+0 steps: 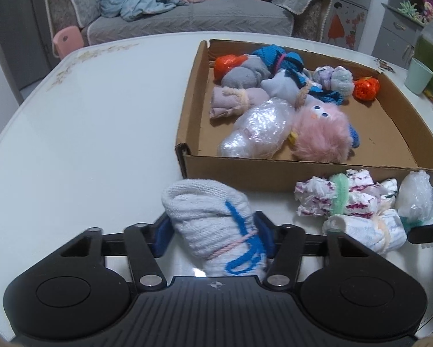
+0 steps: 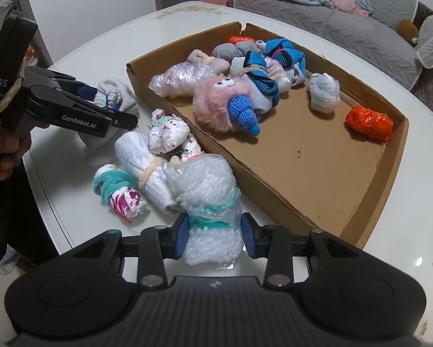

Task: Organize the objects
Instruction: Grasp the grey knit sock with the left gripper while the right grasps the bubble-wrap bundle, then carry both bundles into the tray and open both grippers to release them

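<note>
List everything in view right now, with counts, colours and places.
cardboard box: one, brown, on table
white table: one
pink plush: one, in box
orange bundles: two, in box
bubble-wrap bundle: one, clear, in box
white knit bundle: one, blue yarn, in left tool
bubble-wrap roll: one, teal band, in right tool
patterned white bundles: several, beside box
sofa: grey, behind table
left tool: shut on knit bundle
right tool: shut on roll

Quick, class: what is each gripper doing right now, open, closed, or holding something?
Left gripper: closed on the white knitted bundle.
Right gripper: closed on the bubble-wrap bundle.
</note>
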